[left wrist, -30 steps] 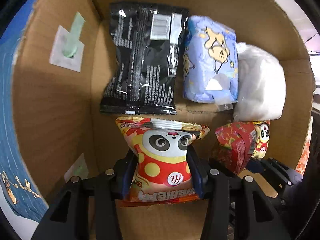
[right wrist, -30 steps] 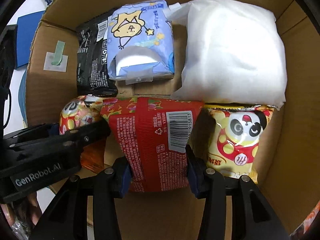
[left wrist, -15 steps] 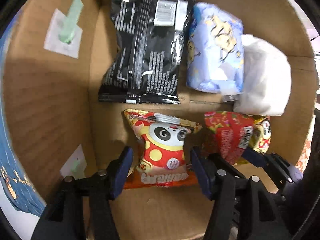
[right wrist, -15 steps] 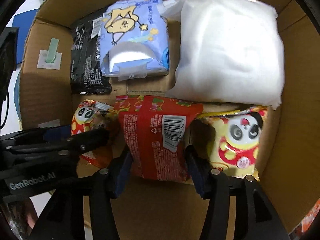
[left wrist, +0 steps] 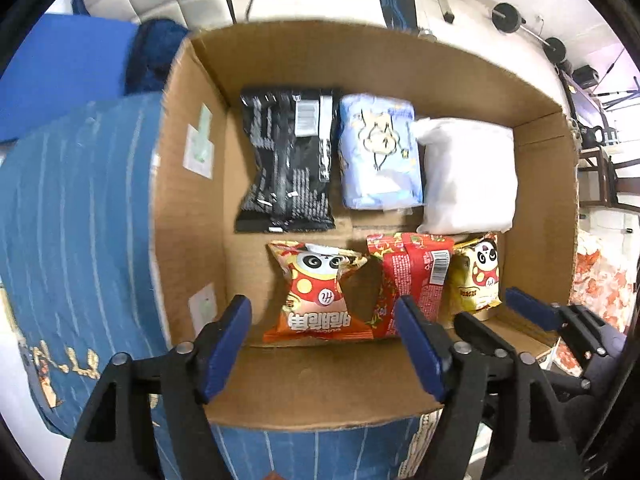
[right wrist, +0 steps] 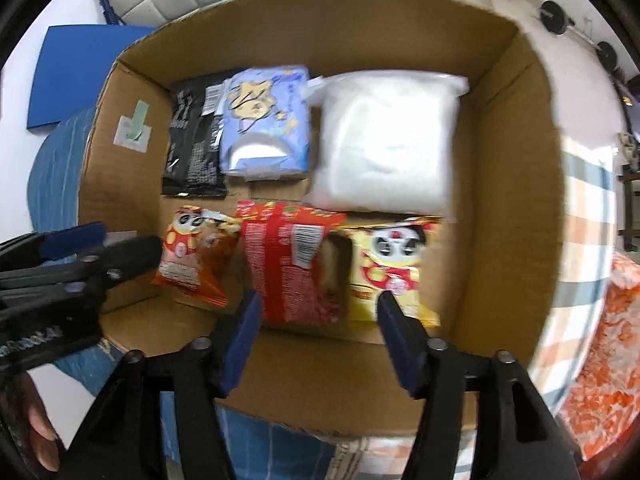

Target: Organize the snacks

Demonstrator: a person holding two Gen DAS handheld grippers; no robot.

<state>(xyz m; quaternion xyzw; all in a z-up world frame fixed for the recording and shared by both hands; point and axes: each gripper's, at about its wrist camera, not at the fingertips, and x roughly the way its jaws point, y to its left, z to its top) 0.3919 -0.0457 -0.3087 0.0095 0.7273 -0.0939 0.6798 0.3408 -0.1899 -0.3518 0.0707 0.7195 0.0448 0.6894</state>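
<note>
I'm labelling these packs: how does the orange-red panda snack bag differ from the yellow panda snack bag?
The orange-red panda snack bag lies at the left end of the front row in the cardboard box; the yellow panda snack bag lies at the right end. Orange-red shows bold white lettering; yellow's lettering is small. Both carry a panda face and lie free of either tool.

Bright, even indoor light in both views, and the white floor at the top edges washes out pale. Fisheye bending curves the brown cardboard box (left wrist: 384,56) walls and darkens every corner to black. The right wrist view is smeared with motion blur; print on the red foil snack bag (right wrist: 292,268) is unreadable. Soft shadow pools along the box's left inner wall. Glare streaks the glossy black snack packet (left wrist: 288,160).
</note>
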